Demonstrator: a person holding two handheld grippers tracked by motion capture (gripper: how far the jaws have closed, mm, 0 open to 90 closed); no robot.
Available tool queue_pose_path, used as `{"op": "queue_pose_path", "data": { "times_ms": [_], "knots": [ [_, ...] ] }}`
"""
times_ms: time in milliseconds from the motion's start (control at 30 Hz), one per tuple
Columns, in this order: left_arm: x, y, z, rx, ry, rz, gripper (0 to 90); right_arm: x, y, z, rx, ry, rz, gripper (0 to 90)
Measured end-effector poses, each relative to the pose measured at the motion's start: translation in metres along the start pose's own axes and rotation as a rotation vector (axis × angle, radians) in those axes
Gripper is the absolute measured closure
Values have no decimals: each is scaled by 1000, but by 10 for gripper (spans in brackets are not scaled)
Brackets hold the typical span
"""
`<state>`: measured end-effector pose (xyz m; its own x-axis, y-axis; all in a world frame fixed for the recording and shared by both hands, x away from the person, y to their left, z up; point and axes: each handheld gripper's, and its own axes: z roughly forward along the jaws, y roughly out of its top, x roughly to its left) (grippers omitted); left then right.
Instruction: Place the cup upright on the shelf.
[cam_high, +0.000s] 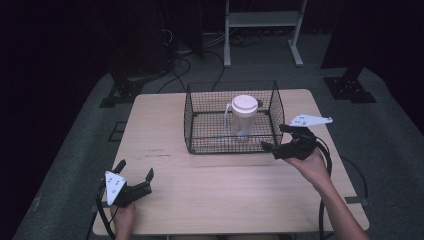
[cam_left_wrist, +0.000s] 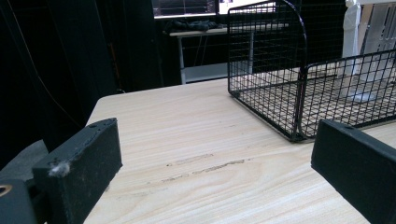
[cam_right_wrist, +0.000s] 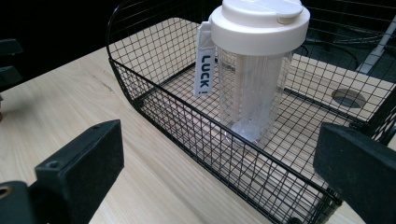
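Observation:
A black wire basket (cam_high: 189, 125) stands at the far middle of the wooden table (cam_high: 165, 200). Inside it a clear plastic jug (cam_high: 242, 122) with a white lid (cam_right_wrist: 259, 21) stands upright; its handle reads "LUCK". My right gripper (cam_high: 276, 137) hovers open by the basket's near right corner, jaws wide apart and empty, pointing at the basket (cam_right_wrist: 154, 100) and the jug (cam_right_wrist: 254, 98). My left gripper (cam_high: 135, 169) rests open near the table's front left corner, well short of the basket (cam_left_wrist: 299, 93), nothing between its jaws.
A round cable hole (cam_right_wrist: 348, 98) in the tabletop shows through the basket's mesh floor. Beyond the table stand a white metal rack (cam_high: 262, 30), dark stand bases (cam_high: 350, 87) and cables on the grey floor. Bare wood lies between both grippers.

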<state>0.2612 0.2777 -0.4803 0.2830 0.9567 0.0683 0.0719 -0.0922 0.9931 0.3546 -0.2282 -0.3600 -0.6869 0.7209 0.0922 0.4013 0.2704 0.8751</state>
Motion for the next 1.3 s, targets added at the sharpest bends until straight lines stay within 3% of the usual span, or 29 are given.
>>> {"op": "queue_pose_path", "data": {
  "times_ms": [1300],
  "knots": [
    [0, 0, 0, 0, 0, 2, 9, 8, -39, -24, -2, 9, 11, 13]
  ]
}}
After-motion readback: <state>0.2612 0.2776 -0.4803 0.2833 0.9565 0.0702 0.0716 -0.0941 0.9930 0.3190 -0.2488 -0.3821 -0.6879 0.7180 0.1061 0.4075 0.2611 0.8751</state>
